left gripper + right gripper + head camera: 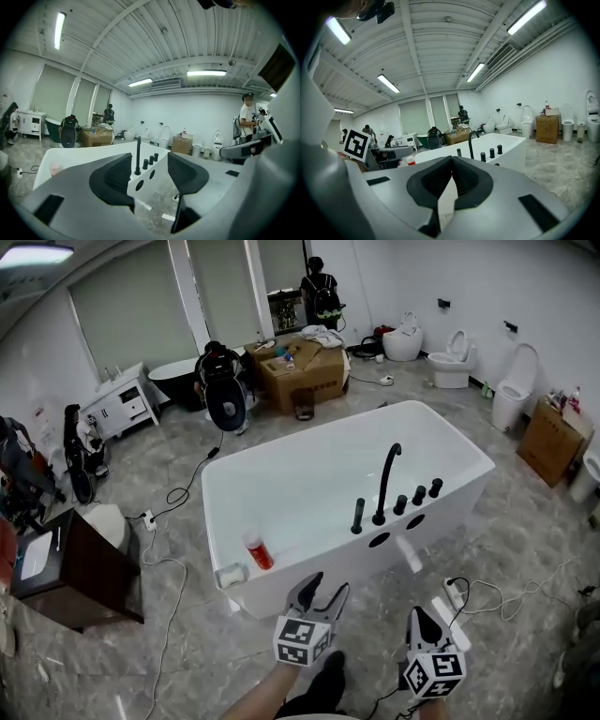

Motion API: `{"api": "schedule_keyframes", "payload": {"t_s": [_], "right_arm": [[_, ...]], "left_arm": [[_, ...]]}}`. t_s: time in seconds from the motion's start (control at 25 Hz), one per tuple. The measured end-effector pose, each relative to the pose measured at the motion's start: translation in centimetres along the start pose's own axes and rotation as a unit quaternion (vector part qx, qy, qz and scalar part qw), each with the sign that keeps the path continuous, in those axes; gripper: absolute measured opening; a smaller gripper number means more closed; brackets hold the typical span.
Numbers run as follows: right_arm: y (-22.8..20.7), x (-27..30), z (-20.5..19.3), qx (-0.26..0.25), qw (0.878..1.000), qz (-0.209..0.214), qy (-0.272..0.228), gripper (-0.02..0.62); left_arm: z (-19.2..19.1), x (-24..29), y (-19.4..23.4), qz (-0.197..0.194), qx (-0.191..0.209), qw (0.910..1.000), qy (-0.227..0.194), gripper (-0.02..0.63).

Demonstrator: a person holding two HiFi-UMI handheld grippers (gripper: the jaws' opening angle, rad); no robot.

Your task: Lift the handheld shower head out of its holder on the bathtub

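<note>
The white bathtub [452, 521] stands just ahead of me. On its near rim a slim black handheld shower head [357, 516] stands upright in its holder, left of the tall curved black faucet [384, 482] and three black knobs [418, 495]. My left gripper [320, 592] hangs open and empty in front of the tub's near wall, apart from the rim. My right gripper [419, 619] is shut with nothing in it, lower right of the fittings. The right gripper view shows the shower head [459, 152] beside the faucet [470, 144]. In the left gripper view the faucet [138, 154] shows between the jaws.
A red-capped bottle [258, 550] lies inside the tub near its left end. A white power strip [455, 592] and cables lie on the floor by my right gripper. Cardboard boxes [305, 369], toilets [452, 360] and a person [321, 292] are farther back.
</note>
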State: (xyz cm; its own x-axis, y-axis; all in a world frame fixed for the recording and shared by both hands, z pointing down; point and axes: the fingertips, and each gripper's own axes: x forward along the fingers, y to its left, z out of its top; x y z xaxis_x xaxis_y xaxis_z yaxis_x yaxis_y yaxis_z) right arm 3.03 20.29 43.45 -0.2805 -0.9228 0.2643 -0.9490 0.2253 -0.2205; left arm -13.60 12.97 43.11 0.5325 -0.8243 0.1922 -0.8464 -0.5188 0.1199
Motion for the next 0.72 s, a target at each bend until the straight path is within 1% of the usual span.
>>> {"api": "schedule_keyframes", "payload": {"t_s": [0.12, 0.36, 0.52, 0.72], "right_arm": [[-0.7, 5.4, 1.9, 0.006, 1.0, -0.005, -0.003, 0.008], [-1.9, 15.4, 5.3, -0.002, 1.0, -0.015, -0.006, 0.008], [-2.6, 19.3, 6.5, -0.007, 1.0, -0.026, -0.005, 0.008], [-3.2, 22.3, 7.3, -0.018, 0.999, -0.033, -0.001, 0.008]], "left_arm": [[1.0, 4.4, 3.5, -0.003, 0.001, 1.0, 0.004, 0.253], [2.9, 12.6, 9.7, -0.016, 0.007, 0.9998, 0.007, 0.253], [3.5, 16.3, 11.9, -0.027, 0.007, 0.9996, 0.008, 0.253], [3.5, 19.4, 14.0, -0.026, 0.001, 0.9996, 0.009, 0.253]]}}
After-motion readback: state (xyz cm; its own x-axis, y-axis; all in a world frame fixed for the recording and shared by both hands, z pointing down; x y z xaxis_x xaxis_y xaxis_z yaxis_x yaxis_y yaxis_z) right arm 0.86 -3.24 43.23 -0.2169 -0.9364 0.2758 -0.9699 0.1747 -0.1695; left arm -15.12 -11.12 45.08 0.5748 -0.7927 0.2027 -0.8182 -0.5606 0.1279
